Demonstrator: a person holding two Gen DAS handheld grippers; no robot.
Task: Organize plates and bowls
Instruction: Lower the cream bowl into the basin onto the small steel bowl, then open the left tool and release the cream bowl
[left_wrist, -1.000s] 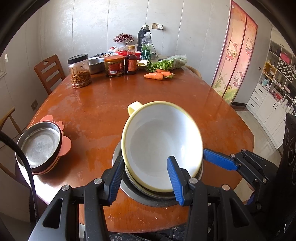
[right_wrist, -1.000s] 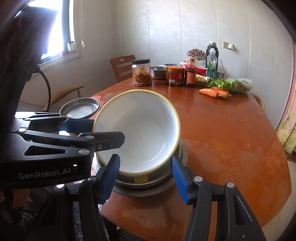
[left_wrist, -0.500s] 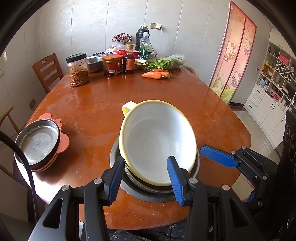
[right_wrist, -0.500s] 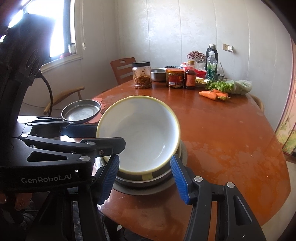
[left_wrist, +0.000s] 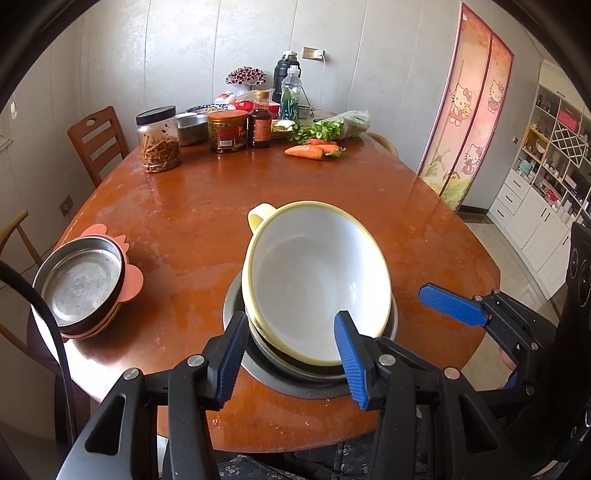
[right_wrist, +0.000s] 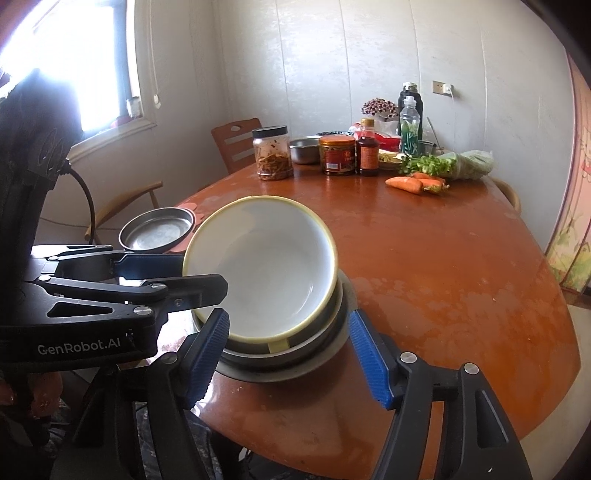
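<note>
- We see the white bowl with yellow rim sitting tilted on a stack of steel dishes at the near edge of the surface.
- Left hand-held gripper: jaws wide, one finger either side of the bowl's near rim, the right finger across the rim; whether it touches we cannot tell.
- Right hand-held gripper: wide, in front of the bowl, not gripping.
- Left of the bowl: steel plate on pink dishes.
- Beyond the bowl: jars, carrots.
</note>
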